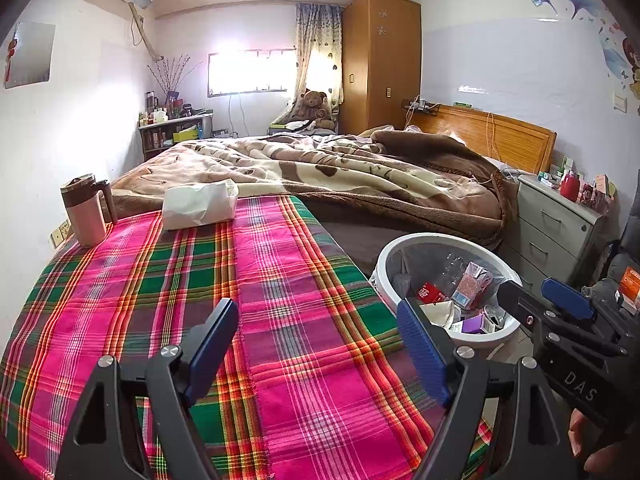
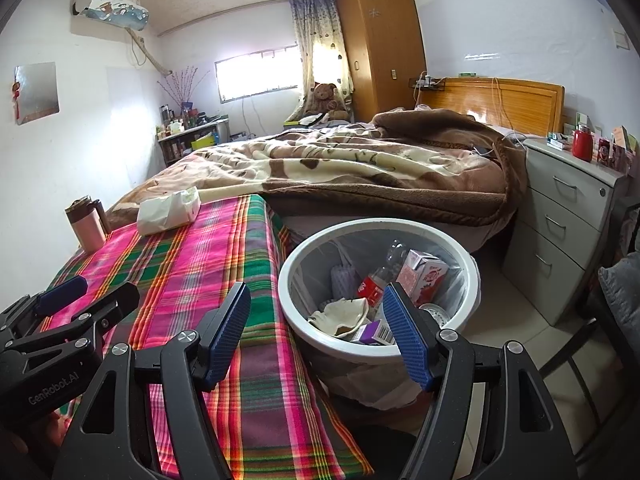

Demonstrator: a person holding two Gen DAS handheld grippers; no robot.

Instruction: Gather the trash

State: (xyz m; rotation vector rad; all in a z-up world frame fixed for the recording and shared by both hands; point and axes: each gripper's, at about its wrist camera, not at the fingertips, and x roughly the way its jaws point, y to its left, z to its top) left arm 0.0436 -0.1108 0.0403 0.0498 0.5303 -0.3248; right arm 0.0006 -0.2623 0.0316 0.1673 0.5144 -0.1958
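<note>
A white trash bin [image 1: 440,237] [image 2: 286,280] with a clear liner stands on the floor beside the plaid-covered table [image 1: 280,280] [image 2: 192,264]. In it lie a red-labelled bottle [image 2: 374,286], a pink carton [image 2: 426,276], a purple box [image 2: 374,332] and crumpled tissue [image 2: 342,316]. My left gripper [image 1: 320,350] [image 2: 106,286] hovers open over the cloth, nothing between its blue pads. To its right, my right gripper [image 2: 318,338] [image 1: 526,286] hangs open at the bin's near rim, empty. A white tissue pack [image 1: 200,204] [image 2: 168,208] and a pink mug [image 1: 86,208] [image 2: 86,224] sit at the table's far end.
A bed with a brown blanket [image 1: 320,168] [image 2: 360,160] lies beyond the table and bin. A grey drawer cabinet [image 2: 568,216] [image 1: 556,220] with small items on top stands right of the bin. A dark chair [image 2: 616,300] is at the far right.
</note>
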